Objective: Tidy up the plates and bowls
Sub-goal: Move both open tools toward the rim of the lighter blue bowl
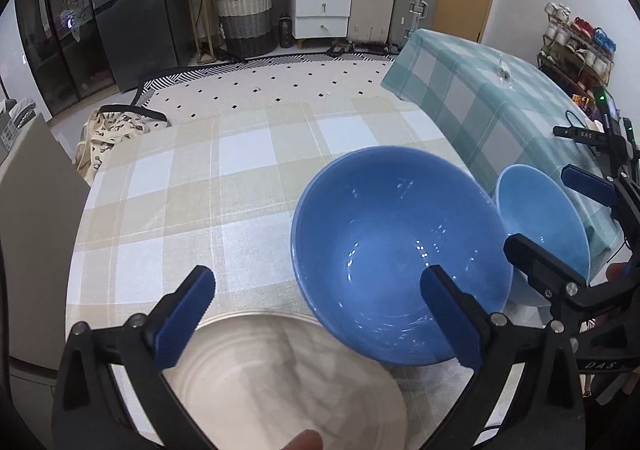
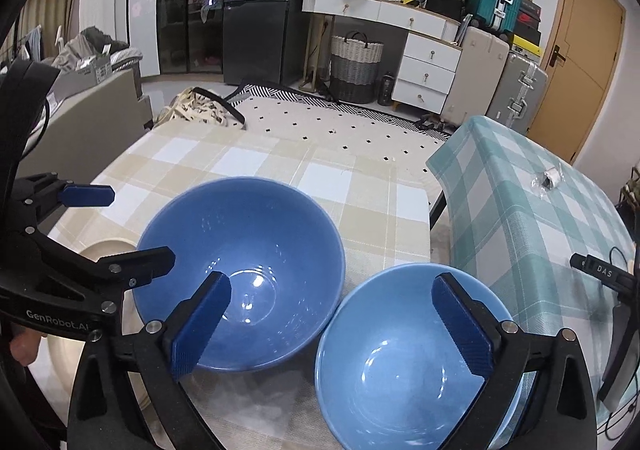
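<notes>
Here, the left gripper [image 1: 324, 318] is spread wide with nothing gripped, above a cream plate [image 1: 256, 382] and the near rim of a dark blue bowl [image 1: 400, 250]. The right gripper [image 2: 332, 324] is likewise held fully apart and empty, above a light blue bowl [image 2: 400, 366]. Both bowls are set side by side, rims almost touching, on the beige checked tablecloth [image 1: 192, 201].

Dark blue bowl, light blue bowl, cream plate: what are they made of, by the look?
Dark blue bowl: likely glazed ceramic; sharp glossy light glints inside, thick rim. Light blue bowl: probably the same, with softer highlights on a smooth glaze. Cream plate: looks like glazed ceramic or stoneware with faint concentric rings, but it is blurred, so melamine cannot be ruled out.
</notes>
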`<state>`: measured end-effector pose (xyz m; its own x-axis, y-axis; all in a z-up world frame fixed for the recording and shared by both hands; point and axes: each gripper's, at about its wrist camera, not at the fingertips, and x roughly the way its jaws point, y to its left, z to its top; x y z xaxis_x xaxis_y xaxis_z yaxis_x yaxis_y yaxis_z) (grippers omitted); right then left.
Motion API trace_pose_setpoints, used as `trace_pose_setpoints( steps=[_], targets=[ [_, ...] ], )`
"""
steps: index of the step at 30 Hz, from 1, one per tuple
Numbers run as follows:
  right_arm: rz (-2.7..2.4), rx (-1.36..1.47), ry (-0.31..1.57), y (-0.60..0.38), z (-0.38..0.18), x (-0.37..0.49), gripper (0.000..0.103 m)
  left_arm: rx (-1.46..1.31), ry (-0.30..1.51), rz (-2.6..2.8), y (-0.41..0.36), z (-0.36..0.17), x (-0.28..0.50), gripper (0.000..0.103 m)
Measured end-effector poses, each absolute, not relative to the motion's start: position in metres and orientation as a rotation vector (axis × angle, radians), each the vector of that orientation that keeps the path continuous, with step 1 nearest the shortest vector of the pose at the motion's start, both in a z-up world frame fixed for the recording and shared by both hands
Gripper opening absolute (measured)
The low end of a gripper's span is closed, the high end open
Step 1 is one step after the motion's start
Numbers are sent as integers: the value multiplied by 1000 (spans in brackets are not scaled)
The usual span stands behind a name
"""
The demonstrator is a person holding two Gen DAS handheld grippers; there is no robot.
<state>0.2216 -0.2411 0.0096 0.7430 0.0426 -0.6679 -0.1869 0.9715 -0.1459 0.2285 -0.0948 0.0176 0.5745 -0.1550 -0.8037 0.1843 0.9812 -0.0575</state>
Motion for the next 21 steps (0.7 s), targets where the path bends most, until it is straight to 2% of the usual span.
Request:
trace_pose_setpoints(
  steps=[21],
  targets=[
    [39, -37, 640, -323, 55, 177, 102, 24, 891, -278, -140, 38, 207, 103]
  ],
)
